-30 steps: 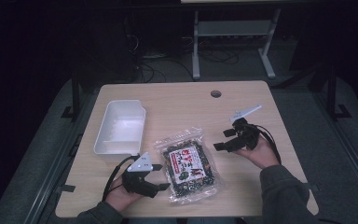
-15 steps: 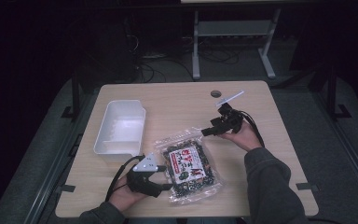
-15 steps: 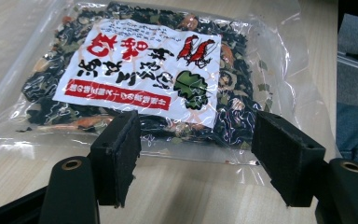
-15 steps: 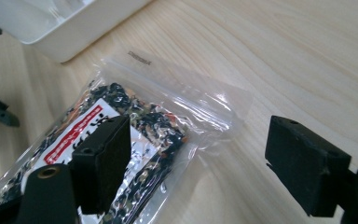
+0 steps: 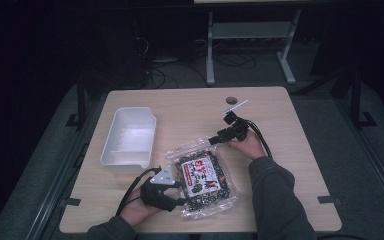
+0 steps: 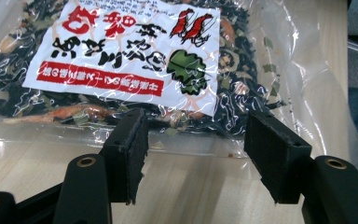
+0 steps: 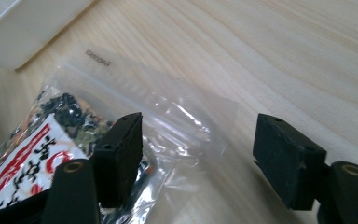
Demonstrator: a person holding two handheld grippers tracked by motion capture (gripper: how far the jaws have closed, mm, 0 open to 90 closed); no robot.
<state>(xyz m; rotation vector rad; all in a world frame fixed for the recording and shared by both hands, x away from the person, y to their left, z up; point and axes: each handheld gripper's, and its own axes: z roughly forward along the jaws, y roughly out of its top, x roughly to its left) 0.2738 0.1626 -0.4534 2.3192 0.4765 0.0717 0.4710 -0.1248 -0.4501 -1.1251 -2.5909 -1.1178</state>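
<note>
Left to right: rigid white plastic tray [image 5: 128, 140], centre-left, empty; left claw [image 5: 181, 192] spread, jaws just closing about the near seam of the crinkled clear snack bag [image 5: 202, 176] lying flat mid-tabletop [image 5: 290, 130]; right claw [image 5: 213, 141] spread, also closing, apparently over the bag's zip edge. Neither grips yet; lifting remains.
</note>
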